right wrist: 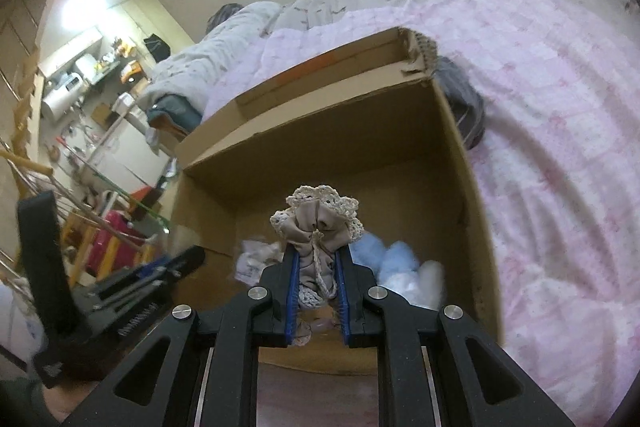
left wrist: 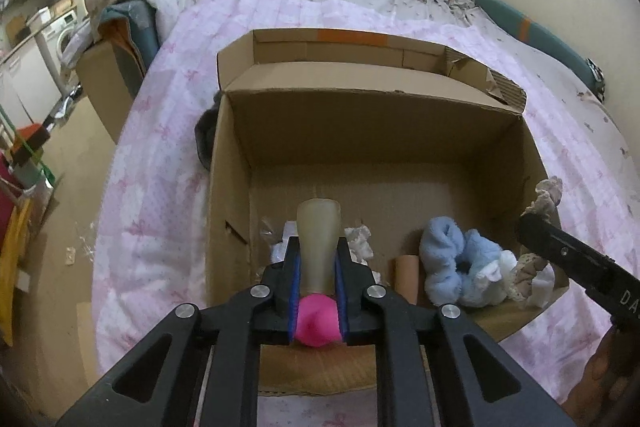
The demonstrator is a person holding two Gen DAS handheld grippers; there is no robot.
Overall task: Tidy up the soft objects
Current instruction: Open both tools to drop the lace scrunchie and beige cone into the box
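Both claws are clamped on soft items over the cardboard box (left wrist: 236,187): left claw (left wrist: 318,259) on a pink-ended piece (left wrist: 318,323), right claw (right wrist: 318,263) on a lace-trimmed pouch (right wrist: 316,223); blue fluffy items (left wrist: 448,259) are already stowed inside the box.

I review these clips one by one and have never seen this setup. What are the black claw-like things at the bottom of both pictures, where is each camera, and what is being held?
Each claw is a hand-held two-finger gripper carried by a person, with a fisheye camera looking along its fingers. One picture comes from the left gripper, shut on a beige sock with a pink toe. The other comes from the right gripper, shut on a beige lace-trimmed pouch. Both hang over an open cardboard box standing on a bed with a pink quilt. Fluffy light-blue socks already lie inside.
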